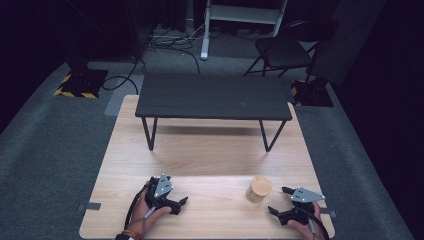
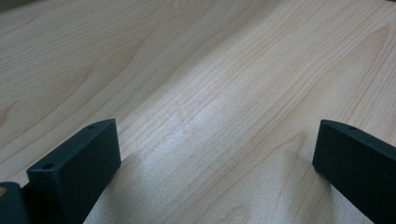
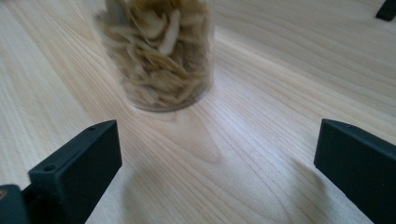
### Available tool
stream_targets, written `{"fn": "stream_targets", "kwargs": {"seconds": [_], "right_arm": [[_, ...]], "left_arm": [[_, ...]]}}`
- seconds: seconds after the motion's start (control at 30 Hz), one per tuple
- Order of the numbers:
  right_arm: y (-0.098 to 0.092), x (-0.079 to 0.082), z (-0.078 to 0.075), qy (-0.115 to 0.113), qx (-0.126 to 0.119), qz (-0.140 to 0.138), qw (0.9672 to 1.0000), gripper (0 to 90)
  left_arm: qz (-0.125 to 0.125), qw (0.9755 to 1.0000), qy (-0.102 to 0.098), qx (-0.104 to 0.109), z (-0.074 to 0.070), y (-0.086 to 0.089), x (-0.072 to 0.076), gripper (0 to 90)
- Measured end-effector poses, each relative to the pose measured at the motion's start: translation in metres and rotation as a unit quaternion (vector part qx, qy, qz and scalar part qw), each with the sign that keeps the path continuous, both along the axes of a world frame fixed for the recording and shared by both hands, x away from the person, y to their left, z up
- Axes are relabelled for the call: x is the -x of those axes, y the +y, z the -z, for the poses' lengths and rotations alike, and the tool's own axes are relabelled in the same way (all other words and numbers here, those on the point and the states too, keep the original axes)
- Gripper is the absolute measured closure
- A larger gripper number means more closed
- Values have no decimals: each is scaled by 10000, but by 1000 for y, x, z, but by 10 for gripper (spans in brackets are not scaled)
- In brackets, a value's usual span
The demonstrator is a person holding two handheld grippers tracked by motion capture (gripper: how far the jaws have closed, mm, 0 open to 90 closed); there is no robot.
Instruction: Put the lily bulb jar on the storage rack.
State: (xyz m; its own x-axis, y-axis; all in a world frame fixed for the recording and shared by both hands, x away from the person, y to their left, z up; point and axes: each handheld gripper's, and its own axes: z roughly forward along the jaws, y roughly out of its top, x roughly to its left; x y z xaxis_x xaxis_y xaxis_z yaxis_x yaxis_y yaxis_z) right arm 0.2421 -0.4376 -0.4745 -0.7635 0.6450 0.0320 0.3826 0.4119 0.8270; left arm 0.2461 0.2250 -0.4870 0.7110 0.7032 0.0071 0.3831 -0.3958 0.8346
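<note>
A clear jar (image 1: pixel 258 189) with a wooden lid stands upright on the light wooden table (image 1: pixel 200 155), near its front right. In the right gripper view the jar (image 3: pixel 159 51) holds pale dried flakes and rises just ahead of the jaws, left of their middle. My right gripper (image 1: pixel 280 200) rests to the jar's right, open, nothing between its jaws (image 3: pixel 217 158). My left gripper (image 1: pixel 181 204) lies at the front left, open over bare wood (image 2: pixel 217 154), well apart from the jar.
A low black bench (image 1: pixel 214 96) on thin metal legs stands across the far half of the table. Beyond it are grey carpet, cables, a dark folding chair (image 1: pixel 285 50) and a white stand (image 1: pixel 240 15). Bare wood lies between the grippers.
</note>
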Motion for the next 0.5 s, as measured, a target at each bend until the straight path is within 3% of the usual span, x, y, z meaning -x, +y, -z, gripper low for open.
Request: {"fn": "stream_targets", "kwargs": {"seconds": [0.17,0.3,0.33,0.5], "right_arm": [[6,-4,-10,72,-94,-60,9999,4],[17,-12,-24,31,-53,-204,9998,4],[26,-17,-30,14,60,-268,9996,4],[39,-27,-39,66,151,-419,9990,4]], "left_arm": [[-2,10000,1,0,0,0,0,8],[-2,10000,1,-1,0,0,0,8],[-2,10000,1,-1,0,0,0,8],[-1,10000,0,-2,0,0,0,8]]}}
